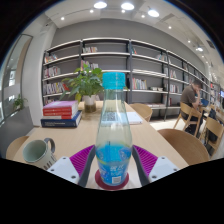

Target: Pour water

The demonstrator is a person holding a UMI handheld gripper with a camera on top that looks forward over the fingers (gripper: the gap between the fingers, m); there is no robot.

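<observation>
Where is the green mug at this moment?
In the gripper view, the green mug sits on the wooden table, left of the water bottle between the gripper fingers, nearer than the stacked books.

One bottle point(113, 135) stands on the table point(70, 140) with one mug point(38, 152). One potted plant point(86, 83), one seated person point(190, 98).

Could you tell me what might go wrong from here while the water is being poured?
The bottle stands tall and narrow between the gripper fingers, apparently gripped low; it could tilt or slip when lifted.

Its blue cap looks still on, so tipping it now would pour nothing.

The mug sits well off to one side, near the table edge; a long swing toward it might spill water or nudge it off.
</observation>
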